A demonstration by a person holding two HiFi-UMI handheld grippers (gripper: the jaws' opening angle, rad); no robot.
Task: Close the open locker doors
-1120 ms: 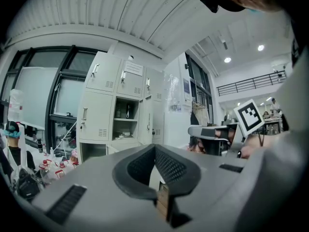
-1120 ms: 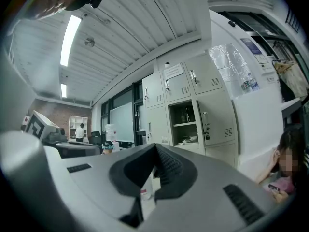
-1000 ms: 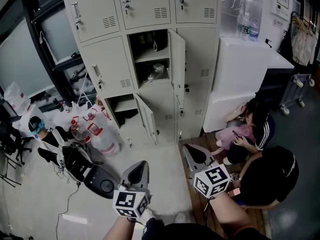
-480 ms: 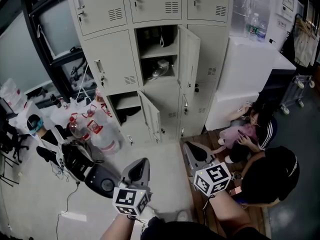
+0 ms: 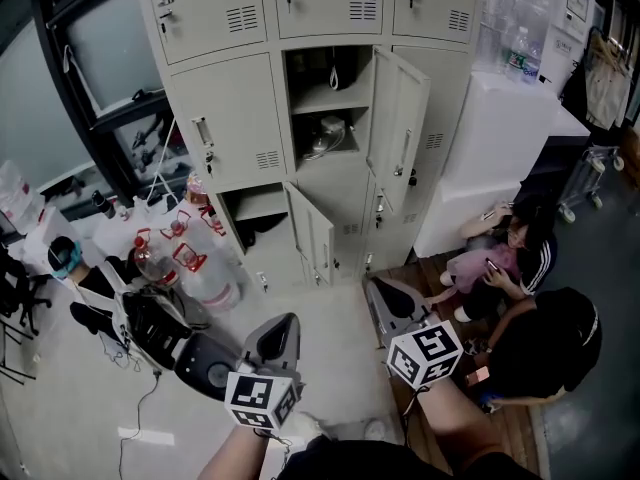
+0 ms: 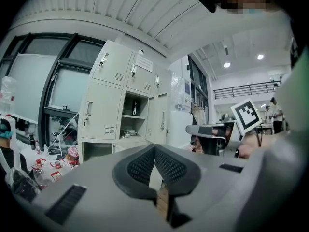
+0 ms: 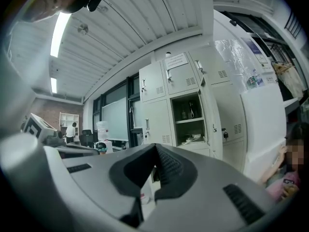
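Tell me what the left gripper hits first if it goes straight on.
Probably the lower open locker door. The left gripper, shut and empty, aims toward it with nothing nearer in line; depth is unclear, so that is a guess.

Top lockers [image 5: 320, 3] partly beyond upper edge

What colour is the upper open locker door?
The upper open door is pale cream-grey, seen best in the head view.

We hold our left gripper [image 5: 281, 340] and right gripper [image 5: 383, 302] side by side, near our body, both pointing far ahead, jaws together and empty.
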